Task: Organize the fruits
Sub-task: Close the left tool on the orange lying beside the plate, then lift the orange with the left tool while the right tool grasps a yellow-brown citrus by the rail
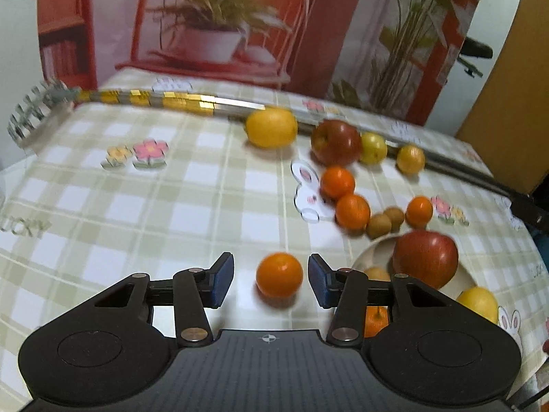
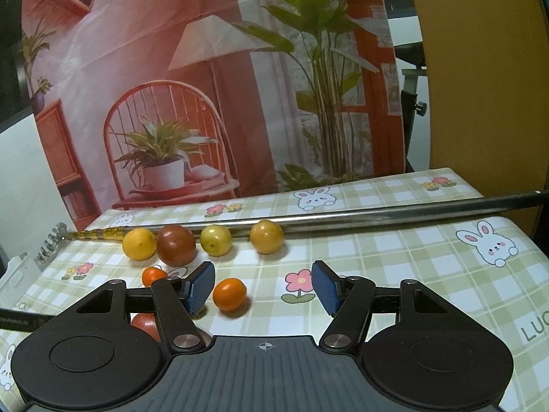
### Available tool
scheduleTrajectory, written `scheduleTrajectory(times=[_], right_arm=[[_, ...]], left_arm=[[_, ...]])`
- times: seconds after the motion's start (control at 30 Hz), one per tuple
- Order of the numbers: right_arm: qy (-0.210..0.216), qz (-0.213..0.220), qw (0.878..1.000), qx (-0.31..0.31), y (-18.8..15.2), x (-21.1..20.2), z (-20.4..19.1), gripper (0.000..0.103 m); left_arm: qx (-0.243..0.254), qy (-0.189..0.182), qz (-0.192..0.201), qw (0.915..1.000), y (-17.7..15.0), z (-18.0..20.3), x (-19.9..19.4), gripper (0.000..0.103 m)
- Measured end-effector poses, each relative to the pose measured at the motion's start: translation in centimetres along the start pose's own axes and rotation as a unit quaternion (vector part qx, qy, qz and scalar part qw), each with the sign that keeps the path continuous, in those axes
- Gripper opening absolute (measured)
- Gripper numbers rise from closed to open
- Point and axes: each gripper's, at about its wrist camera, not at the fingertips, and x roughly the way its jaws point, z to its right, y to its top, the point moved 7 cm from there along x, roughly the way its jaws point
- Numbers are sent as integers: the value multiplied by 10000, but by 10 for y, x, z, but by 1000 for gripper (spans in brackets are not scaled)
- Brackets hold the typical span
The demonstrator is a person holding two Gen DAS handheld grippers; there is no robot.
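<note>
In the left wrist view my left gripper [image 1: 271, 279] is open with a small orange [image 1: 279, 274] on the cloth between its blue pads, touching neither. To its right a pale bowl [image 1: 369, 255] holds a red apple [image 1: 425, 257] and a lemon [image 1: 477, 304]. Beyond lie a lemon [image 1: 271, 127], a red apple [image 1: 336, 142], a yellow-green fruit [image 1: 373, 147], several oranges and two brown fruits [image 1: 386, 221]. In the right wrist view my right gripper [image 2: 262, 286] is open, an orange [image 2: 229, 294] lying near its left pad [image 2: 199, 288]. A row of fruit [image 2: 176, 244] lines the metal rod [image 2: 377, 219].
A checked tablecloth with rabbit and flower prints covers the table [image 1: 137, 206]. The long metal rod [image 1: 171, 98] with a gold-banded end and a comb-like head [image 1: 34, 113] crosses the far side. A printed backdrop [image 2: 240, 86] stands behind the table's far edge.
</note>
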Motion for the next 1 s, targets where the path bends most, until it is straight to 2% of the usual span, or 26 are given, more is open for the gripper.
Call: scheduleTrajectory(times=[0.17,0.43,0.67,1.0], right_arm=[[-7,-30,10000,33,-2,1,3,60],[-10,-93,9999,70,-5,6,4,60],[9,-131,9999,109,-8,6,5,60],[-49,-7,9999,107,-1,2,10,60]], left_arm=[[-37,-70,-234,9997,-7,-2,21,44],[-10,-29,-247,9997,-5,2,35,37],[130,100,-164,9997,-6,6,31,37],[354,31,260,9990,6,23,-1,37]])
